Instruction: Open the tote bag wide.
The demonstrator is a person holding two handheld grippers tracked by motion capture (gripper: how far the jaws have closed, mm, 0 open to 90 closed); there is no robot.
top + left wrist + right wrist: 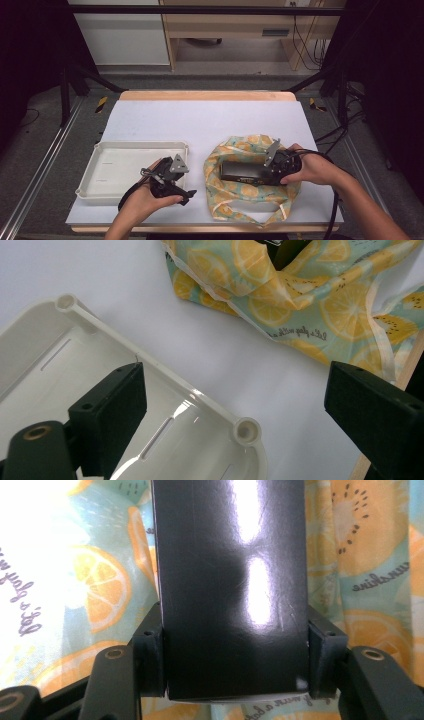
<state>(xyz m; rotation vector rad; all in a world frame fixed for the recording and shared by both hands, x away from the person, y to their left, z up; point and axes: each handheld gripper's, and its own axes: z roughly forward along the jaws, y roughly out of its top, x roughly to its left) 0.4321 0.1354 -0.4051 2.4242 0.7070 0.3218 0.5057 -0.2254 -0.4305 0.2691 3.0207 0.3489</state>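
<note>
This looks like a lab recording station, not a home. The table [210, 117] is covered with a plain white sheet and stands inside a black metal frame [200, 10]. Aluminium rails [40, 165] run along the grey floor on the left, loose cables [307, 47] hang at the far right, and bare wooden furniture [225, 25] stands beyond.

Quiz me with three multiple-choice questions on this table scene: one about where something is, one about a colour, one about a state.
1. Where is the black box?
A. in the white tray
B. on the lemon-print cloth bag
C. on the floor

2. What colour is the tray?
A. white
B. red
C. blue

3. How is the left gripper?
A. clamped on the tray
C. clamped on the bag
B. open

Answers: 1 B, the bag surrounds the box, which the right gripper clasps; 2 A, plain white plastic; 3 B, its jaws stand apart, gripping nothing.
</note>
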